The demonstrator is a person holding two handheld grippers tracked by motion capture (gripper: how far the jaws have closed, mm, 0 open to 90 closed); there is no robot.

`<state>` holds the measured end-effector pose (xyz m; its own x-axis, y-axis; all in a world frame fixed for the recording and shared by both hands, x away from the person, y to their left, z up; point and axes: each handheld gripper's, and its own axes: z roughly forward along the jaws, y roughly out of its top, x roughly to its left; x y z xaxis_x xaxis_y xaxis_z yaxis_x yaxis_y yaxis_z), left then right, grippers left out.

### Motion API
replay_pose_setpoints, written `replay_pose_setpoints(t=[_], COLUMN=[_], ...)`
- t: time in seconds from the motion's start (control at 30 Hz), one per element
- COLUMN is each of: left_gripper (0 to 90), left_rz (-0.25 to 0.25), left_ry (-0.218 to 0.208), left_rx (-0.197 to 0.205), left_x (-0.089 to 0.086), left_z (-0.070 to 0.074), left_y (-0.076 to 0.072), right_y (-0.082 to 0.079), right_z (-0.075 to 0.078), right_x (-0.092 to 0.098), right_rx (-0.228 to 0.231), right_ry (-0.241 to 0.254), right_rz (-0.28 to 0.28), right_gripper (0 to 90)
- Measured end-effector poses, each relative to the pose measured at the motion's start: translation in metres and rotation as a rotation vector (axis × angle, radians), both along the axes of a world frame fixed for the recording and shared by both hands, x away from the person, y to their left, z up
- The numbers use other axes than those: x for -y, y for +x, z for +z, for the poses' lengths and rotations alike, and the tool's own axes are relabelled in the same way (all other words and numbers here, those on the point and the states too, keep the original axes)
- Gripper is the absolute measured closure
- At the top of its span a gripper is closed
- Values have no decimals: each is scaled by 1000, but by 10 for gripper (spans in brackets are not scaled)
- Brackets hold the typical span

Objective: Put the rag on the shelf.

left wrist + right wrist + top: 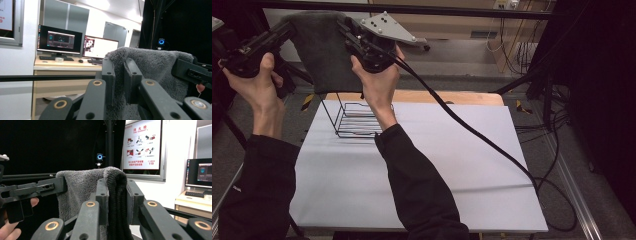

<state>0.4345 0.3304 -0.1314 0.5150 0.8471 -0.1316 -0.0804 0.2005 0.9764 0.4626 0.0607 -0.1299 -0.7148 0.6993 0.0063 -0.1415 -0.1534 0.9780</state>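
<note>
Towel [324,50] stretched between my grippers, above the far-left wire rack [357,120].
Left gripper [292,26] and right gripper [346,25] each clamp a top corner; rack lies directly below.

We've got both forearms raised at the upper left of the high view, left gripper [292,27] and right gripper [343,24] held level, jaws each clamped tight on cloth.

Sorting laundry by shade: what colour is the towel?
Dark grey towel, clearest in the right gripper view.
</note>
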Motion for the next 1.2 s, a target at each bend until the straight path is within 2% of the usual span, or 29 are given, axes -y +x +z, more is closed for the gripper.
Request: replay_pose_setpoints(t=[0.2,0.53,0.73,0.87,1.07,1.2], left_gripper=[807,807,807,806,806,806], left_rz=[-9,1,-6,-16,-1,5], left_ry=[-18,2,-2,-8,-2,2], left_rx=[-6,-4,-3,-13,-37,-49], left_x=[0,6,6,4,5,4], left_z=[6,17,14,11,5,3], left_y=[12,31,41,51,63,68], right_y=[9,28,37,43,52,56], right_z=[6,13,13,12,7,3], right_x=[-1,3,4,3,0,-1], right_rx=[13,21,27,35,21,18], right_ry=[-11,-2,-7,-29,-43,-48], right_rz=[-14,-32,-43,-54,-81,-79], right_gripper=[763,764,765,765,765,765])
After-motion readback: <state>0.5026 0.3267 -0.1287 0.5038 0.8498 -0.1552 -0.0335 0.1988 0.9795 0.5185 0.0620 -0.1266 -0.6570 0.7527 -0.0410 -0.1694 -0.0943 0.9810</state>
